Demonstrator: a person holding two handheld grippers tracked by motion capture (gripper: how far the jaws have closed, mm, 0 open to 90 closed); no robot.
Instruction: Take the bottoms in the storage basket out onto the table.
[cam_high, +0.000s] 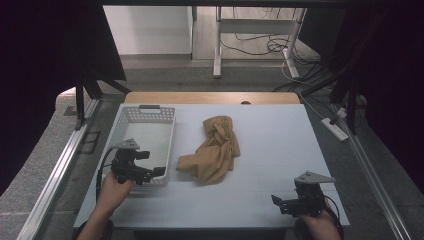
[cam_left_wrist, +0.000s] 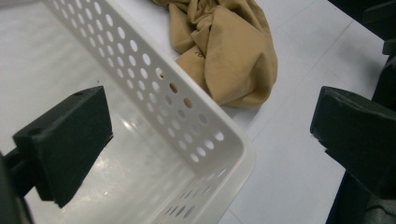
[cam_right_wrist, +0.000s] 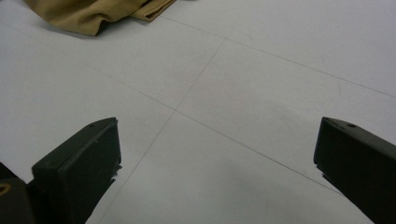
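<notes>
Tan cloth (cam_high: 212, 150) is seen crumpled beside a white basket (cam_high: 145, 116); left gripper (cam_high: 150, 172) and right gripper (cam_high: 278, 202) are held wide, empty.

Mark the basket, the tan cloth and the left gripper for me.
basket (cam_high: 122, 121): high view, far left rim.
tan cloth (cam_high: 214, 152): high view, middle of the crumpled heap.
left gripper (cam_high: 153, 173): high view, between its open fingertips.

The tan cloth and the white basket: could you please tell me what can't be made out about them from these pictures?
- Tan cloth: what kind of garment it is; crumpled in the high view, its top cut off in the left gripper view, only a corner showing in the right gripper view.
- Dark print on the cloth: too small and folded under to read.
- White basket: its far end, cut off by the frame's edge.
</notes>
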